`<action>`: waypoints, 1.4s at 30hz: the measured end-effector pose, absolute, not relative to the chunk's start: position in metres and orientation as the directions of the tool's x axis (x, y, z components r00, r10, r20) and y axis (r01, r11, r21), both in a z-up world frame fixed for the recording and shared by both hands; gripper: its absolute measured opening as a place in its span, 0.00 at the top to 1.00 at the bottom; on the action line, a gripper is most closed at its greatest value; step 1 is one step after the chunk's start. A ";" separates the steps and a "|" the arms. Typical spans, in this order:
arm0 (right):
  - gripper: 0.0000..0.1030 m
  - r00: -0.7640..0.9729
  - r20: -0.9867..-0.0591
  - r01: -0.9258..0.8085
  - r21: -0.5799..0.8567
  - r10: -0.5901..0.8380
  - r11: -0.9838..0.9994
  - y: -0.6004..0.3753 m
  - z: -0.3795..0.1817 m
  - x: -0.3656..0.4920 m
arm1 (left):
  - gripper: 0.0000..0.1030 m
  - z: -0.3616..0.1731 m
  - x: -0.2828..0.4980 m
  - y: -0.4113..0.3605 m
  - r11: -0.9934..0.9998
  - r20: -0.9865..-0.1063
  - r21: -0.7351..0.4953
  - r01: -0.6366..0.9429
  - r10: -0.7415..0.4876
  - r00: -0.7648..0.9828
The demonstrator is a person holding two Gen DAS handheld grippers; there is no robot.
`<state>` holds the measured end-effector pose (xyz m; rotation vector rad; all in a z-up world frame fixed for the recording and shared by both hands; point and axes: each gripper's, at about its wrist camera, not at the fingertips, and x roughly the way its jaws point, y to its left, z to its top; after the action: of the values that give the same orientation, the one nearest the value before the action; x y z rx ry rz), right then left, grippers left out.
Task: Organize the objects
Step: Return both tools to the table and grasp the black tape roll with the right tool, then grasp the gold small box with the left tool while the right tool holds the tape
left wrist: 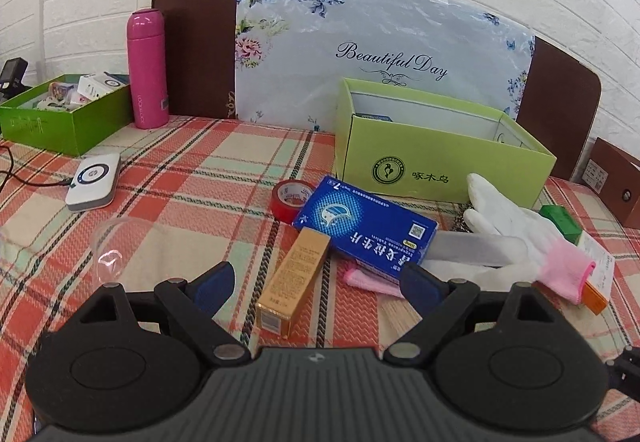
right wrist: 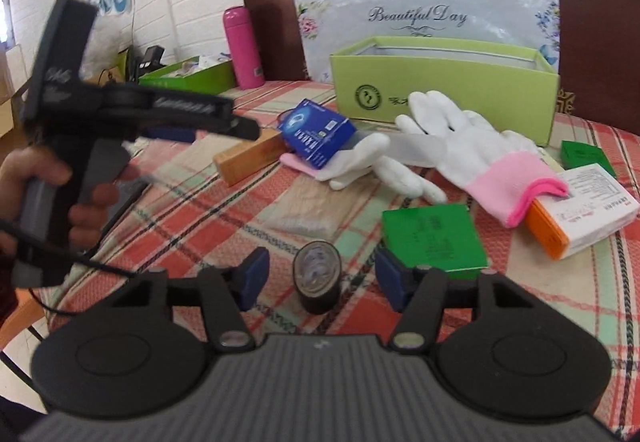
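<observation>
My left gripper [left wrist: 317, 285] is open low over the checked tablecloth, with a gold carton [left wrist: 294, 282] lying between its blue pads, untouched. Just beyond lie a blue medicine box [left wrist: 368, 224], a red tape roll [left wrist: 290, 199] and white gloves with pink cuffs [left wrist: 516, 238]. My right gripper [right wrist: 322, 278] is open around an upright black tape roll [right wrist: 318, 278], with a gap on each side. A flat green box [right wrist: 434, 238] lies just right of it. An open light-green box [right wrist: 440, 89] stands at the back.
A dark-green box of small items [left wrist: 60, 121], a pink bottle [left wrist: 147, 69] and a white device on a cable [left wrist: 94, 181] sit at the left. A white-and-orange carton [right wrist: 580, 209] lies at the right. A person's hand [right wrist: 80, 201] grips the other tool's handle.
</observation>
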<state>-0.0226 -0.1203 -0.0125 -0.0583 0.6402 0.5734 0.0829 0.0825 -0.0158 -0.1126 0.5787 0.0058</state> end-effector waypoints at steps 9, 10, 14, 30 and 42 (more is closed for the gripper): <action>0.72 0.623 -0.610 -0.540 0.118 0.490 0.833 -0.117 -0.020 -0.021 | 0.61 -0.039 0.125 0.089 0.995 -0.646 -0.095 -0.008 -0.056 0.761; 0.72 0.623 -0.609 -0.539 0.120 0.491 0.834 -0.120 -0.019 -0.022 | 0.66 -0.041 0.124 0.089 0.995 -0.658 -0.096 -0.010 -0.056 0.751; 0.72 0.635 -0.610 -0.530 0.103 0.474 0.842 -0.134 -0.013 -0.028 | 0.76 -0.043 0.109 0.088 0.989 -0.687 -0.144 0.018 -0.113 0.718; 0.68 0.659 -0.642 -0.458 0.071 0.392 0.886 -0.160 -0.017 -0.041 | 0.57 -0.038 0.062 0.036 0.957 -0.715 -0.141 0.254 -0.276 0.642; 0.67 0.642 -0.664 -0.439 0.092 0.384 0.894 -0.158 -0.023 -0.033 | 0.68 -0.041 0.062 0.032 0.957 -0.729 -0.117 0.265 -0.264 0.631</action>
<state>-0.0329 -0.1582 -0.0229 -0.0806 0.7374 0.4695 0.0617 0.0317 -0.0414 0.0014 0.8343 -0.3025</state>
